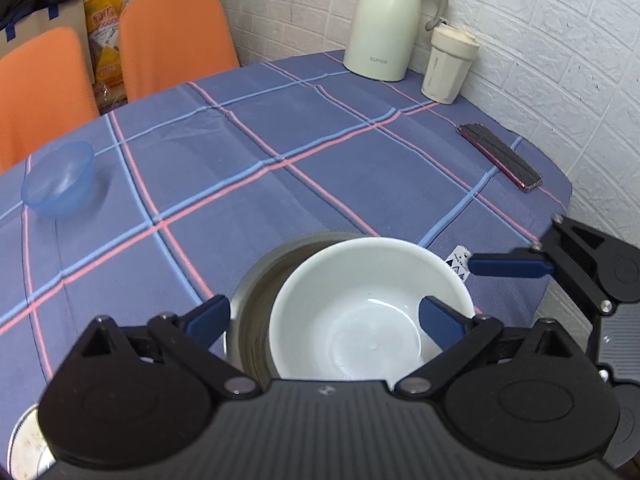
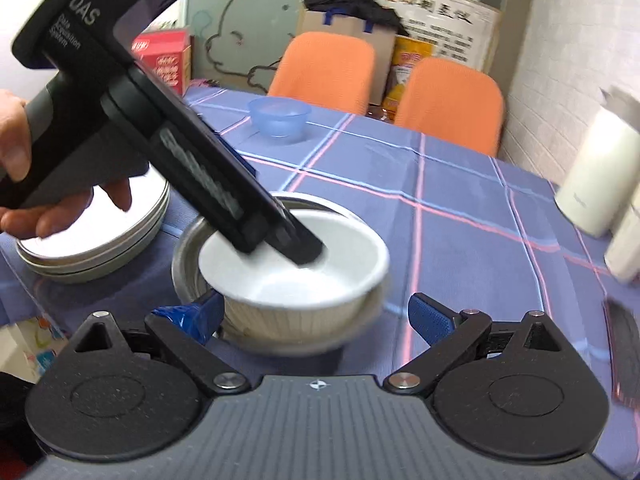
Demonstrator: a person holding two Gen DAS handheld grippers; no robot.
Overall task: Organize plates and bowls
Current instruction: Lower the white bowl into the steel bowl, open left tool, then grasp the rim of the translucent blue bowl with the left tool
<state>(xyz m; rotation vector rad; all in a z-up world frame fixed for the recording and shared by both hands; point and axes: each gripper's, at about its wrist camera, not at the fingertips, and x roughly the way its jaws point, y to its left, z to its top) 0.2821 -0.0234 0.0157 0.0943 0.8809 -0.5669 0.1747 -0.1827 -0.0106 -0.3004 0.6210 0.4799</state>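
The left gripper (image 1: pixel 325 320) angles steeply down over the white bowl (image 1: pixel 360 312), fingers spread wide, one blue pad (image 1: pixel 438 320) inside the rim. The right gripper (image 2: pixel 316 316) sits low beside that bowl, jaws wide apart. Only the right wrist view shows a hand (image 2: pixel 24 184) and stacked metal plates (image 2: pixel 100 240) left of the bowl. The glossy bowl nests tilted inside a steel bowl (image 1: pixel 256 280).

Tablecloth (image 1: pixel 320 168): blue-purple w/ pink + light-blue plaid lines. White bowl (image 1: pixel 360 312) is seen nested in grey metal bowl (image 1: pixel 256 300). Rel. to white bowl: translucent blue bowl (image 1: pixel 60 180) far left, orange chairs (image 1: pixel 172 40) behind, cream jug (image 1: pixel 384 24) back right. Gripper pads (image 1: pixel 440 320): dark blue.
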